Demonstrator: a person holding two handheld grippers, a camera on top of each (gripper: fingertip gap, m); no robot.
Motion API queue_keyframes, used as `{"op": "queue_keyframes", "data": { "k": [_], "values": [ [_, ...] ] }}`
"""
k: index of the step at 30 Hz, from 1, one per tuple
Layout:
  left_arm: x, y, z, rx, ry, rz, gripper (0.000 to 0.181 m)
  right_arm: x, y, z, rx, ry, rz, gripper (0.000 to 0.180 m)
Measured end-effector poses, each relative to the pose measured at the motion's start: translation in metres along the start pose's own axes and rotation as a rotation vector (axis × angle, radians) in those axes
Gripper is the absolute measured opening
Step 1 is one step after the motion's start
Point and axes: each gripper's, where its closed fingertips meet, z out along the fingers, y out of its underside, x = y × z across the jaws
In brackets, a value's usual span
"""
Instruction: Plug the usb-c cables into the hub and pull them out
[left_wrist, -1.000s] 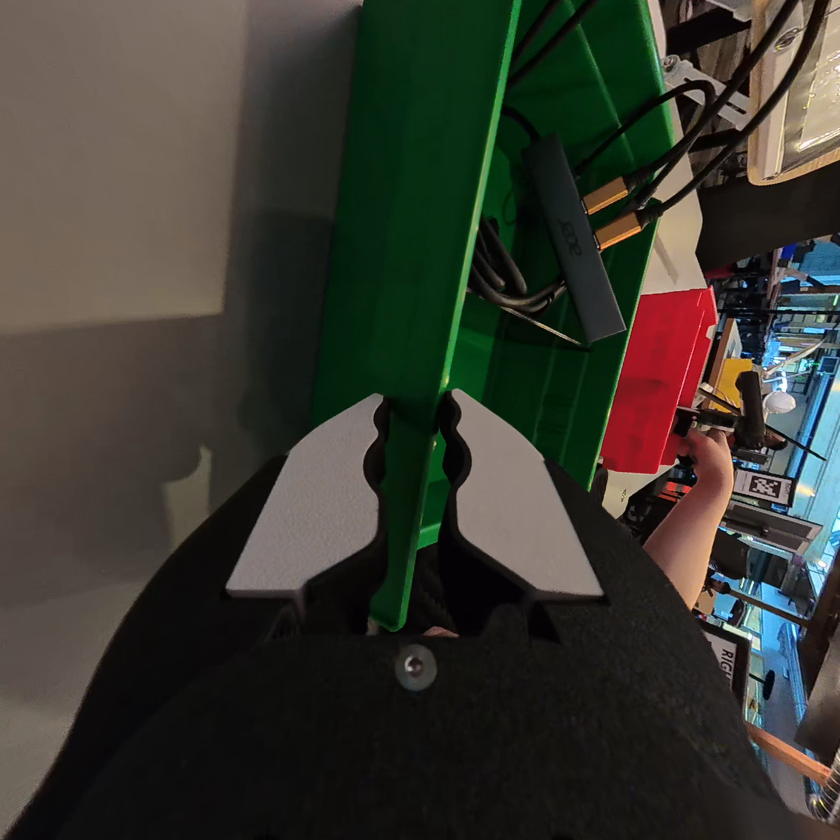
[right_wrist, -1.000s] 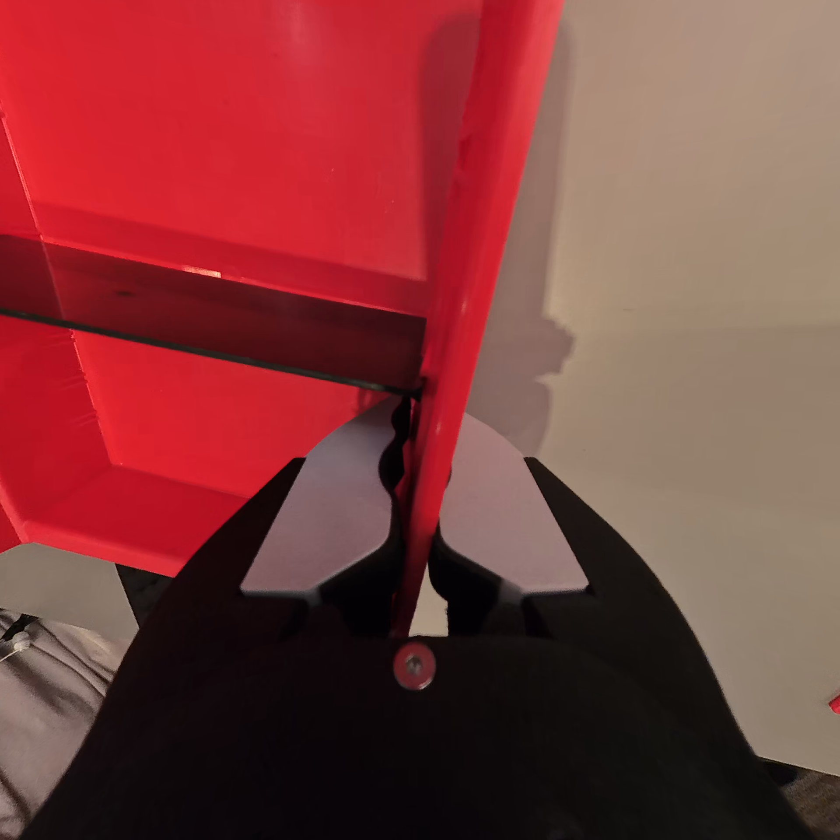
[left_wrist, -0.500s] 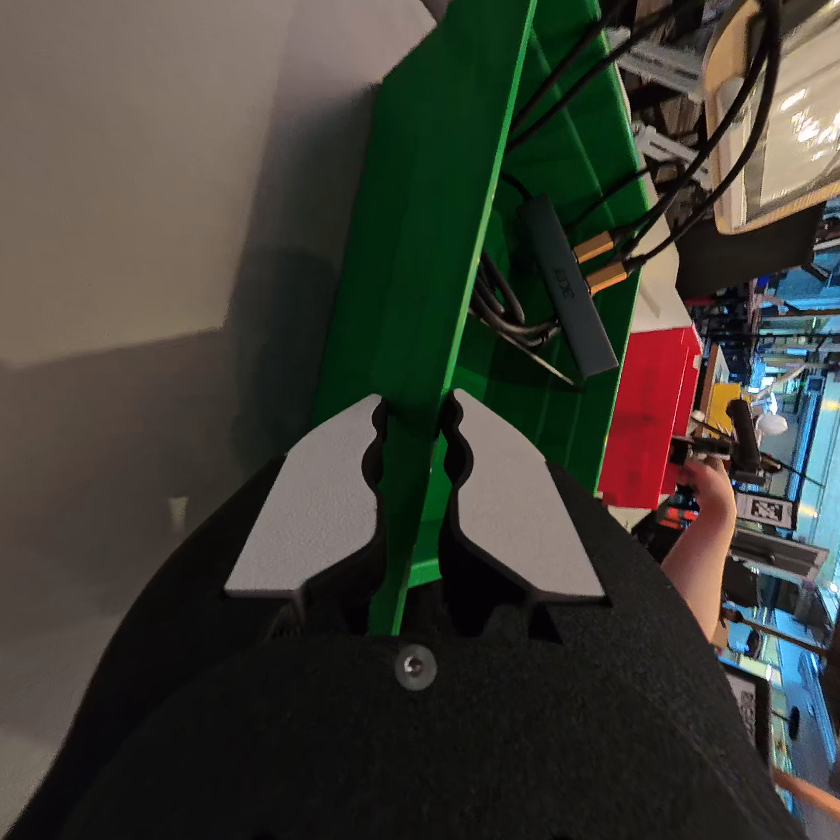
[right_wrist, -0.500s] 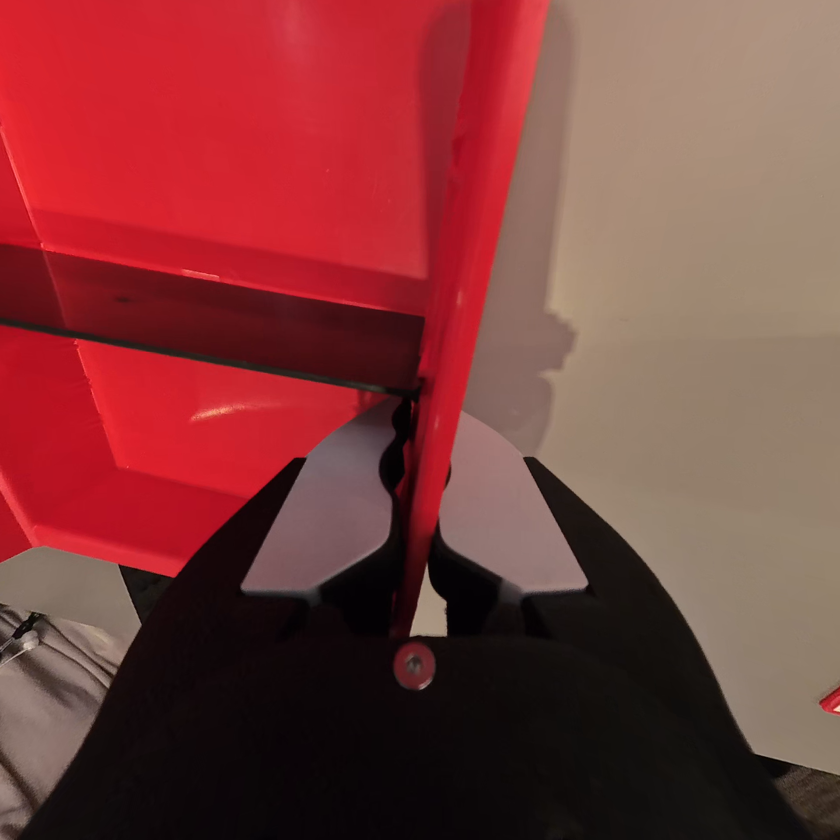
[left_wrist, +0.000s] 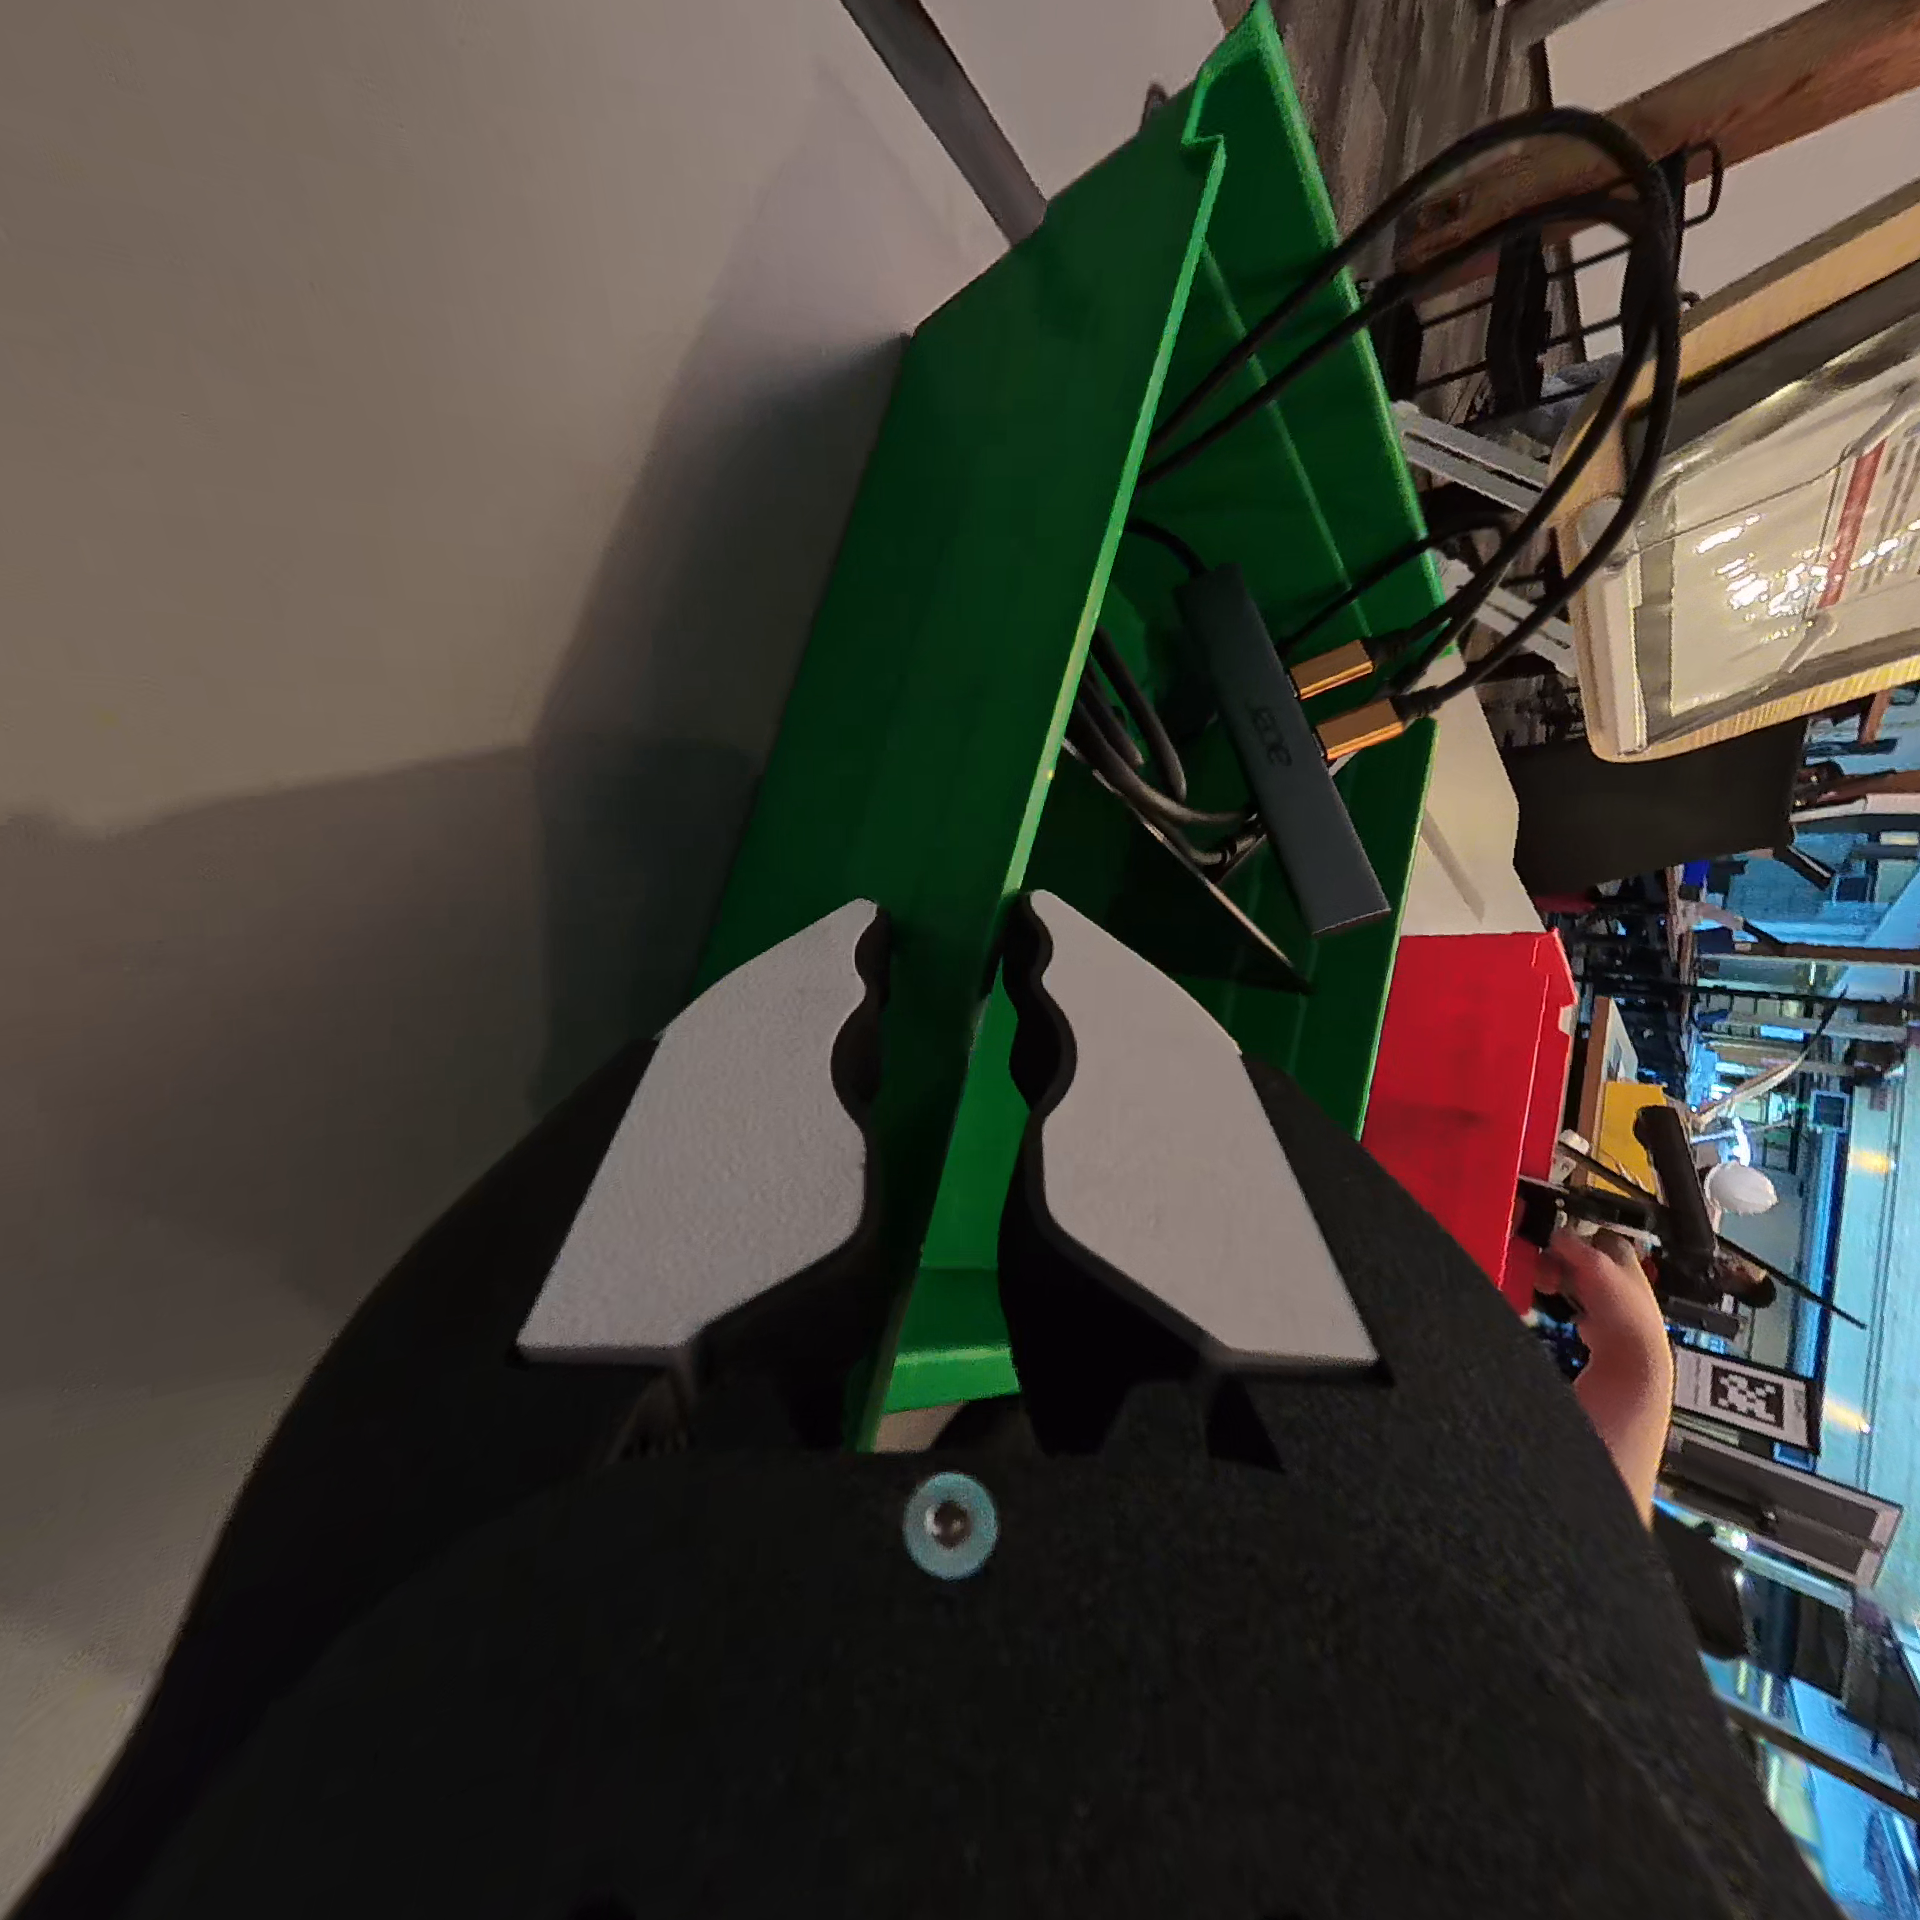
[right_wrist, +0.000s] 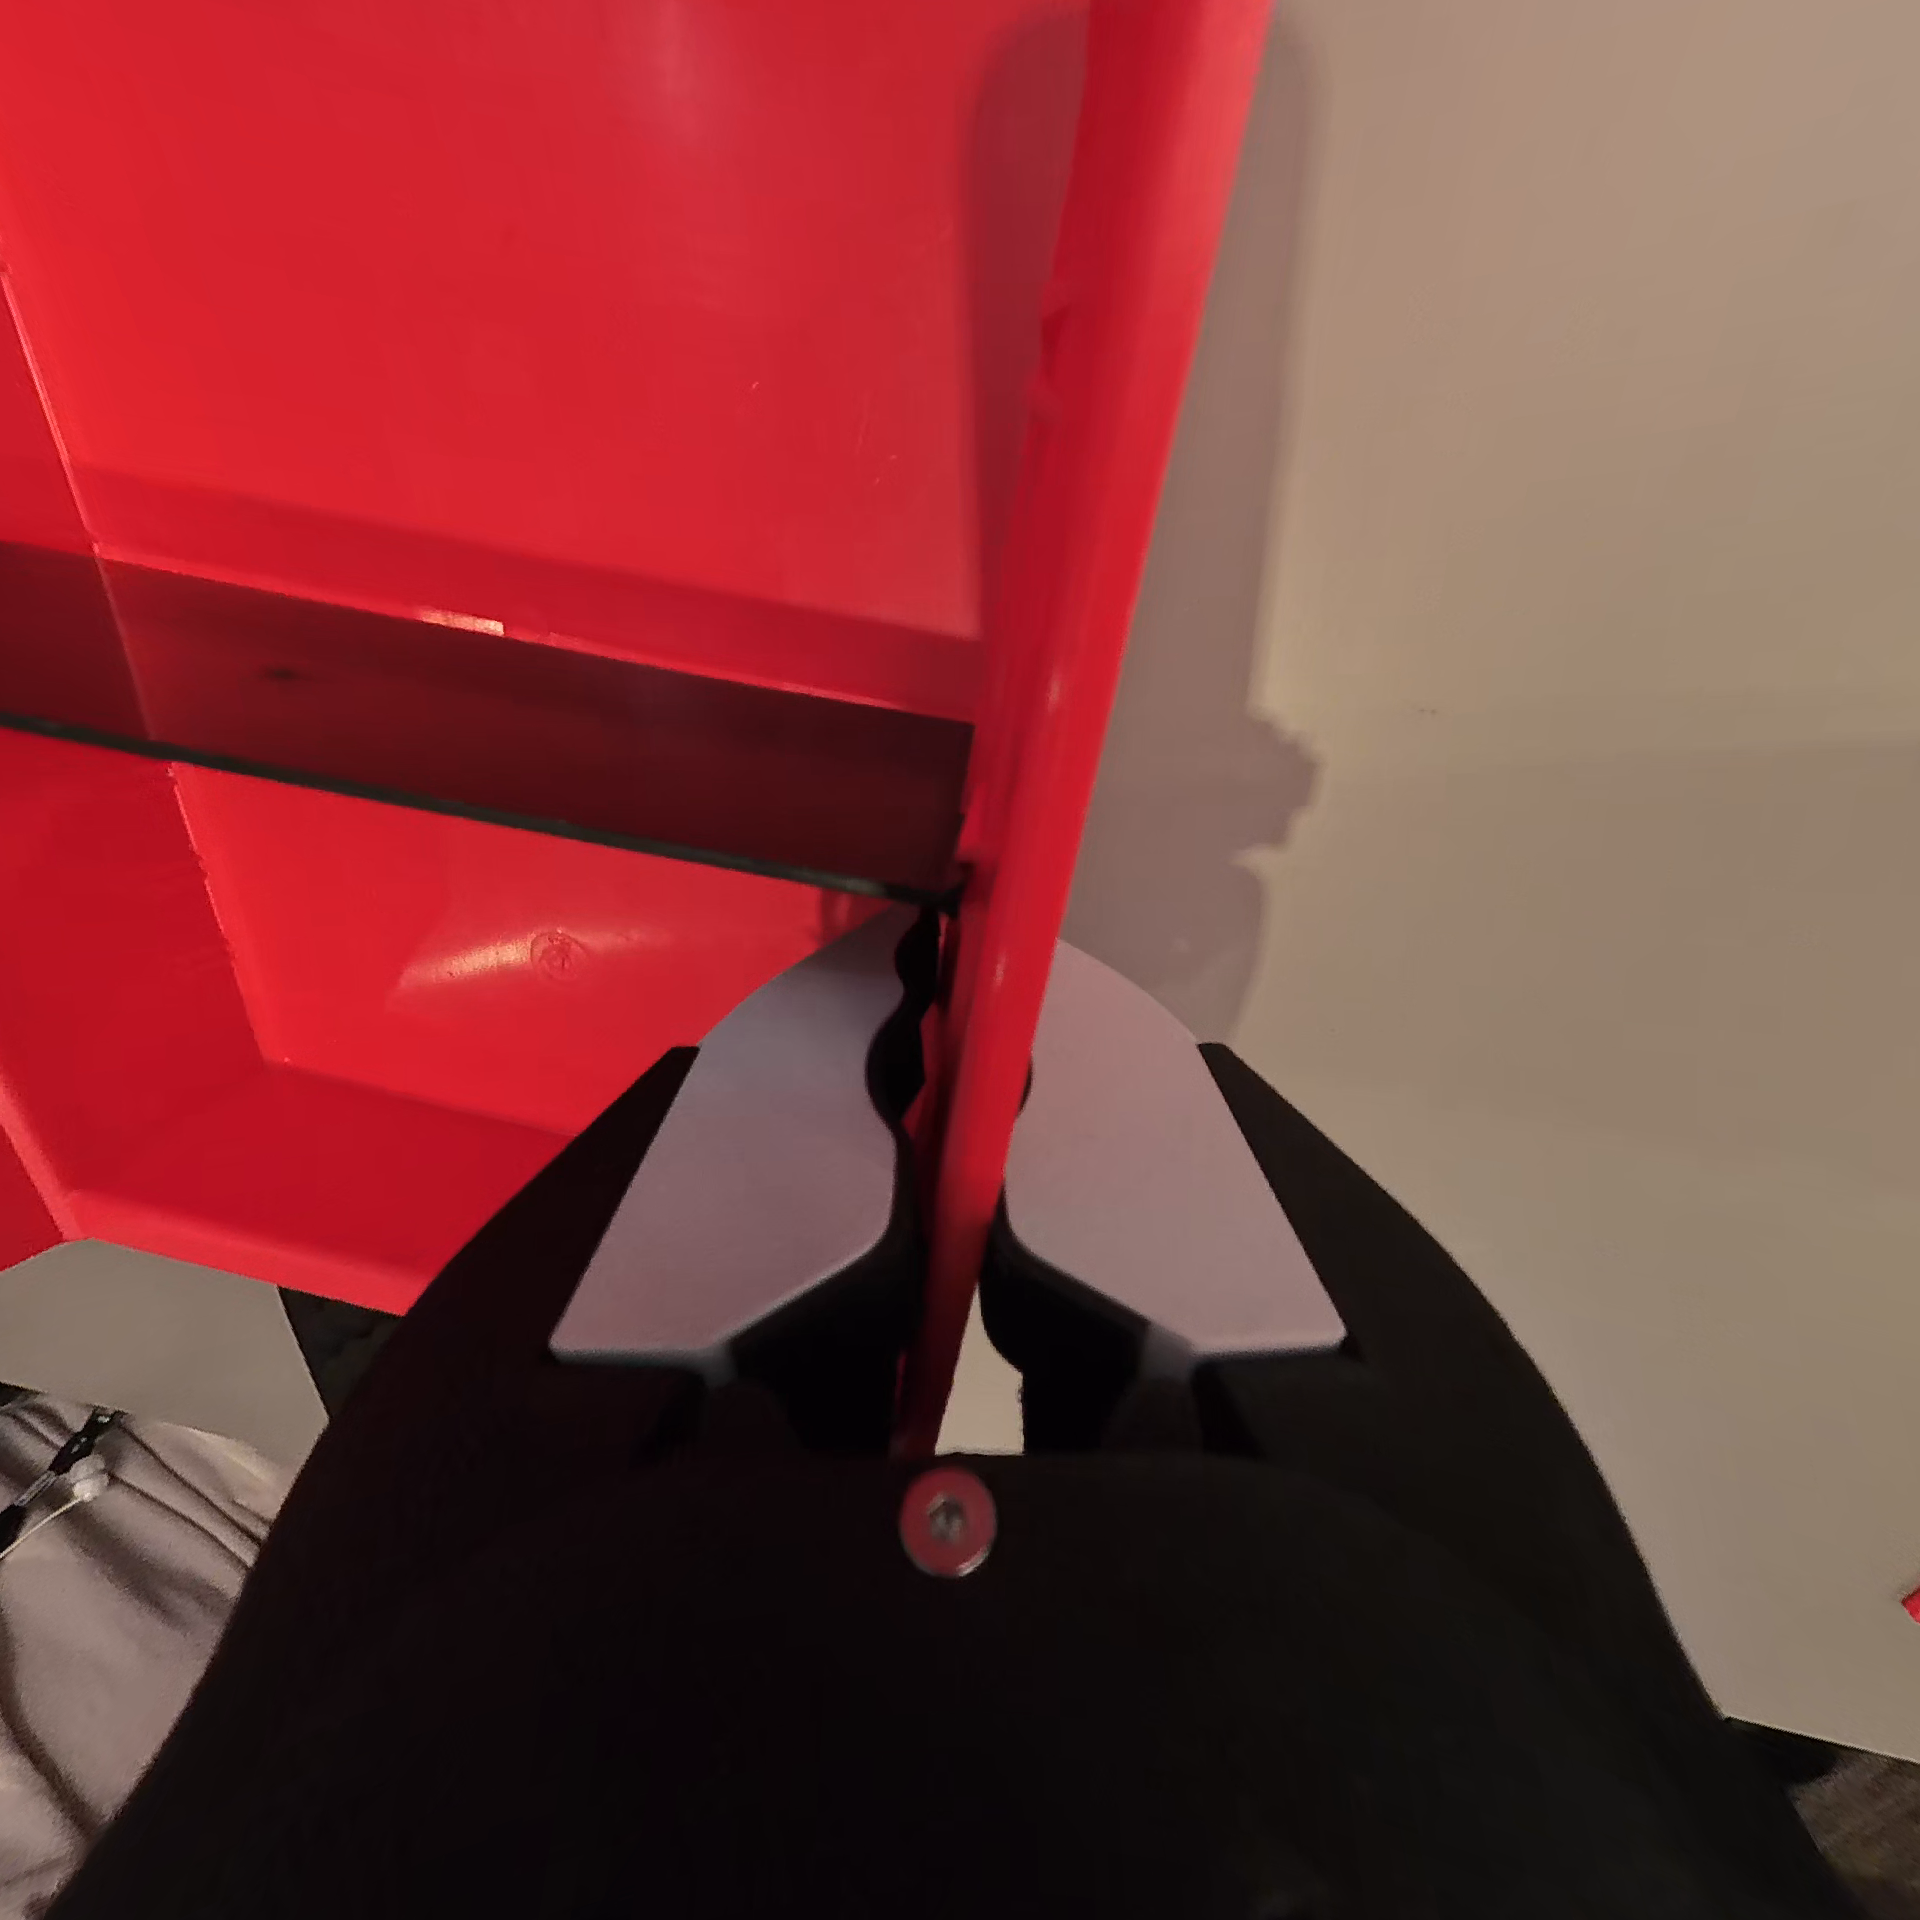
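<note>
Compared with 1 second ago, the left wrist view is showing more of the green bin: its far notched corner and the grey bar beyond it are now appearing, the bin is sitting smaller and leaning more to the right, and the hub is lying farther from the camera. The left gripper is still pinching the green bin's side wall, 1 finger outside on the left and 1 inside on the right, jaws pressed onto the plastic. Inside the bin, to the right of that wall, the grey hub is lying with its long axis running from far-left to near-right, its near end pointing toward the red bin. 2 usb-c cables with gold plugs are sitting in the hub's right edge, their black leads looping up and out over the bin's far side. A bundle of dark cable is lying between the hub and the gripped wall. Farther right, a person's hand is holding the other gripper by the red bin. In the right wrist view little is changing; the red bin is only shifting slightly. The right gripper is still clamping the red bin's right wall, jaws pressed on it, a black divider crossing the bin just beyond the fingertips, pale table on the right.
</note>
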Motion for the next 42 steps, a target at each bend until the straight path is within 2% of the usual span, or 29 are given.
{"op": "queue_keyframes", "data": {
  "k": [9,27,30,32,33,34,37,42],
  "values": [
    [0.016,0.027,0.007,-0.158,0.001,0.052,0.018,0.004,0.002,-0.001,-0.015,0.009,-0.026,0.006],
    [0.014,0.015,0.007,-0.112,-0.008,0.077,0.017,0.003,0.007,0.0,-0.005,0.007,-0.004,0.006],
    [0.017,0.012,0.003,-0.089,0.012,0.066,0.016,0.002,0.007,0.0,0.004,0.003,-0.011,0.008],
    [0.025,0.005,-0.006,-0.036,0.056,0.065,0.011,0.003,0.006,-0.002,0.024,0.004,-0.011,0.016],
    [0.029,0.001,-0.012,-0.003,0.066,0.075,0.012,0.003,0.005,-0.004,0.04,0.007,-0.012,0.019],
    [0.034,-0.002,-0.019,0.03,0.073,0.094,0.007,0.004,0.004,-0.008,0.061,0.016,-0.012,0.023],
    [0.057,-0.009,-0.043,0.13,0.107,0.179,0.01,0.01,-0.001,-0.029,0.161,0.064,-0.015,0.029],
    [0.111,-0.002,-0.071,0.214,0.163,0.43,0.019,0.011,-0.007,-0.096,0.402,0.209,-0.061,0.032]
  ]
}}
